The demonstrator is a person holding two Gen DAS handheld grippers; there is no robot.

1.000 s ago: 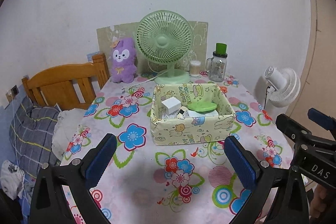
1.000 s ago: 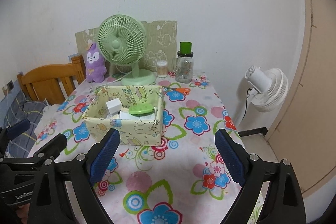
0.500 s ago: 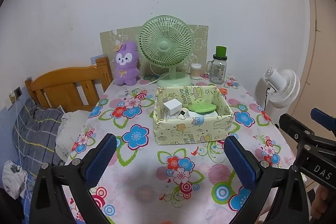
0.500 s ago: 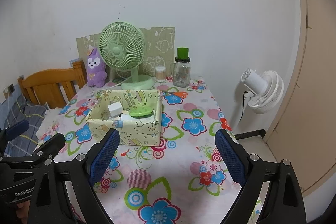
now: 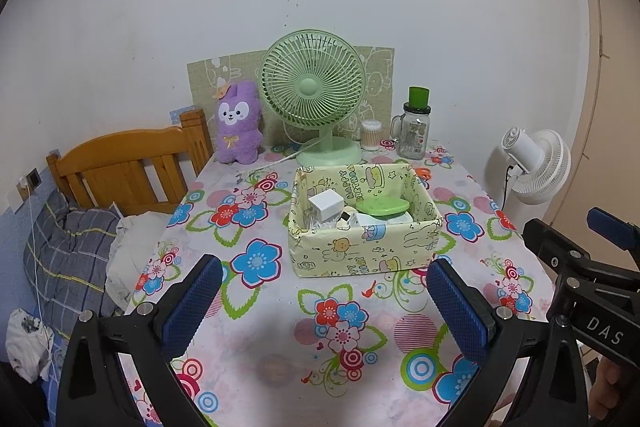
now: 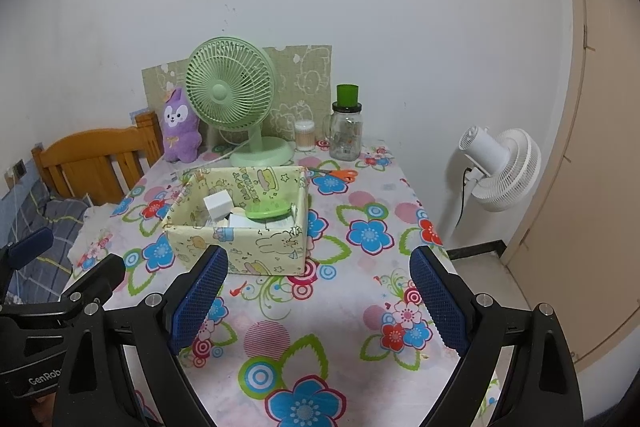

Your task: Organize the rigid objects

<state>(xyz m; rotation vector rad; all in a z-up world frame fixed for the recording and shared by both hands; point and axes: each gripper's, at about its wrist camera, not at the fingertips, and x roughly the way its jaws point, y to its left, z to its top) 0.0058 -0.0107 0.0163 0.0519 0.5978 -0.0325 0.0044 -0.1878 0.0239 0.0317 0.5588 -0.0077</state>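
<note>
Left gripper (image 5: 324, 303): jaws wide apart, empty, above the near floral tablecloth (image 5: 352, 347). Right gripper (image 6: 318, 301): jaws wide apart, empty. Yellow cartoon-print box (image 5: 362, 251): mid-table, holding a white cube (image 5: 326, 205) and a green lid (image 5: 382, 206). Bare cloth all round it. Green fan (image 5: 314, 87) and glass jar (image 5: 414, 135) at the far edge by the wall. Orange scissors (image 6: 340, 174): behind the box's right corner.

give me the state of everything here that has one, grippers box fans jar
left hand-held gripper: open, empty
right hand-held gripper: open, empty
patterned box: open-topped, holding items
green desk fan: upright, blades not discernible
glass jar: upright, lidded
white fan: on the floor, plugged in
</note>
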